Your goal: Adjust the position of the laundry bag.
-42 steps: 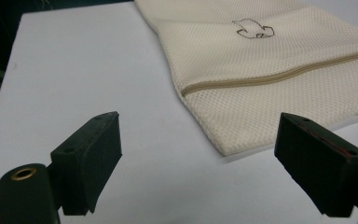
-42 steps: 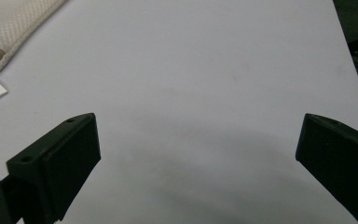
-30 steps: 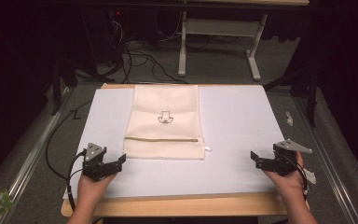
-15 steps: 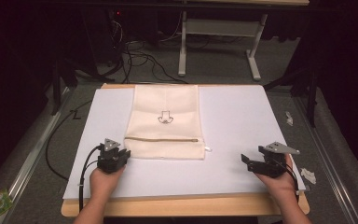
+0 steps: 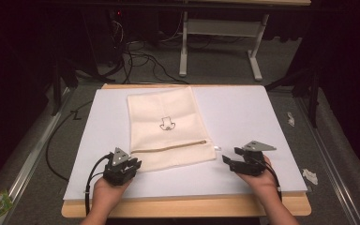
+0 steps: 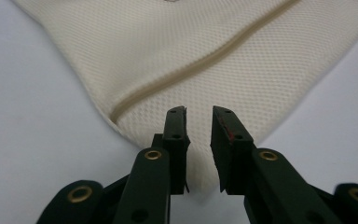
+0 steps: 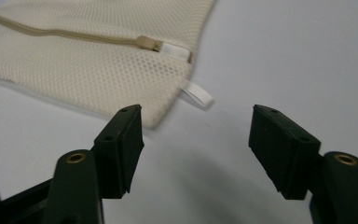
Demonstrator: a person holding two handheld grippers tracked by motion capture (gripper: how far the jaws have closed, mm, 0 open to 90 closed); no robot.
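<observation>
Left gripper (image 6: pixel 198 119), jaws narrowly parted over the mesh zipper bag's (image 5: pixel 168 126) near-left corner, should pinch squarely; right gripper (image 7: pixel 196 135) waits wide open beside the near-right corner.

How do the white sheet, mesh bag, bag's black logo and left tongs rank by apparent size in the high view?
1. White sheet
2. Mesh bag
3. Left tongs, though nearness to the camera may enlarge them
4. Logo
</observation>
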